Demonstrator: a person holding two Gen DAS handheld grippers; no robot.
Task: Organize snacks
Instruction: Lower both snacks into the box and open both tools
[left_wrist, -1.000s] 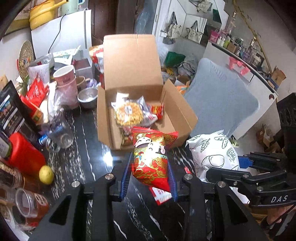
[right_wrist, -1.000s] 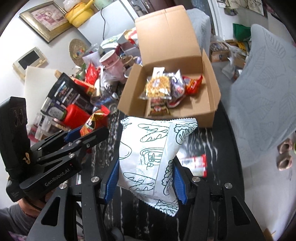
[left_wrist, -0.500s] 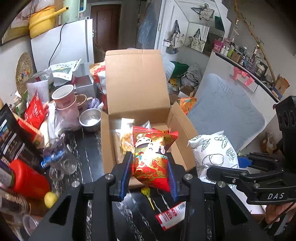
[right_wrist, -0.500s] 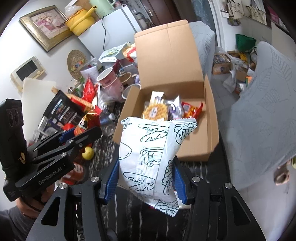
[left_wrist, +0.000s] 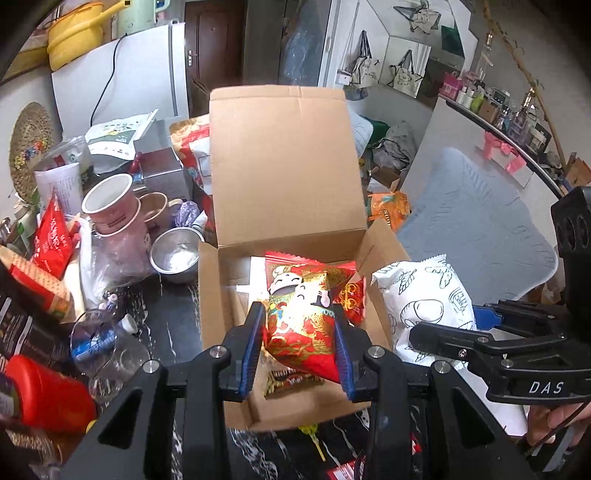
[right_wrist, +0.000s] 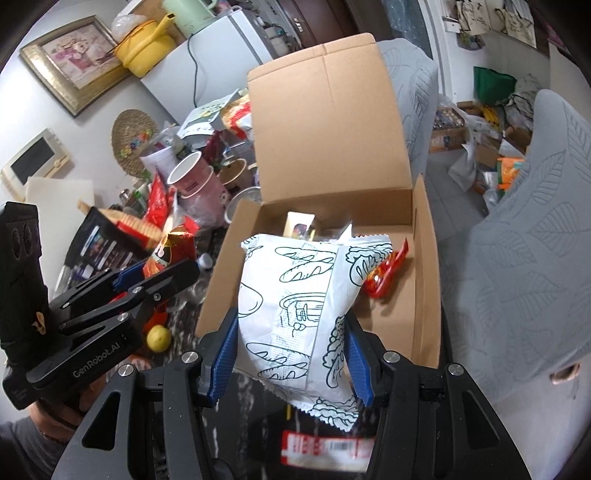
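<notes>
Step in hand: both packets are being carried over the open cardboard box (left_wrist: 284, 236) to be dropped in, as I judge it.
Left tongs (left_wrist: 297, 347): closed on the red snack packet (left_wrist: 303, 317), blue pads pinching its lower sides; the packet stands upright and hangs over the box's near half.
Left pose: level, pointing forward at the raised lid, low over the near wall of the box.
Doing it well, left: lower the packet until its tip meets the snacks already inside, then part the fingers; letting go from height could tip it out over the near wall.
Box contents: a brown wrapper (left_wrist: 291, 380) lies under the red packet; a small red sachet (right_wrist: 384, 273) sits toward the right wall.
Right tongs (right_wrist: 291, 354): closed on the white bread-print packet (right_wrist: 303, 306), gripped at its lower half, top leaning over the box.
Right pose: beside the left tool, angled toward the box's middle.
Doing it well, right: release one at a time, aiming for the bare cardboard on the right.
Table (left_wrist: 173, 325): dark, crowded with cups and bottles on the left.
</notes>
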